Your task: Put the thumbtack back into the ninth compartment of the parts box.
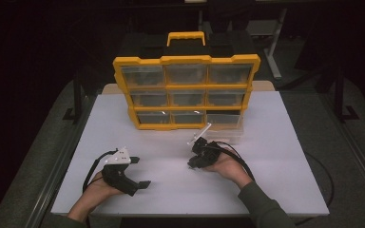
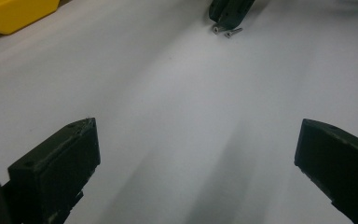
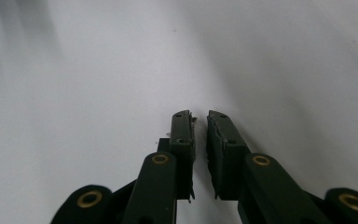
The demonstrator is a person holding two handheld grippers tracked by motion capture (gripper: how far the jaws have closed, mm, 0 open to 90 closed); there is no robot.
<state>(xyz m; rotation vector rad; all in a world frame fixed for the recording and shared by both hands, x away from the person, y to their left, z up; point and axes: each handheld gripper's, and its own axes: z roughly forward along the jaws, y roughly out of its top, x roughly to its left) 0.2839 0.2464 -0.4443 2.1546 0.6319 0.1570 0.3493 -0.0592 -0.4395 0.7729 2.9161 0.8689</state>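
Two screws on the worktop, drawer pulled out

Right hand-held gripper (image 1: 196,159) is nearly clenched, tips down by the screws (image 2: 227,31), probably going for one; left hand-held gripper (image 1: 138,172) rests released. Clear drawer (image 1: 225,129) sits before the organizer (image 1: 186,90).

A white tabletop (image 1: 275,156) sits lit in a dark room. Grey floor (image 1: 356,142) flanks it at 3 and 9 o'clock; a pale table leg (image 1: 272,57) stands toward 1 o'clock.
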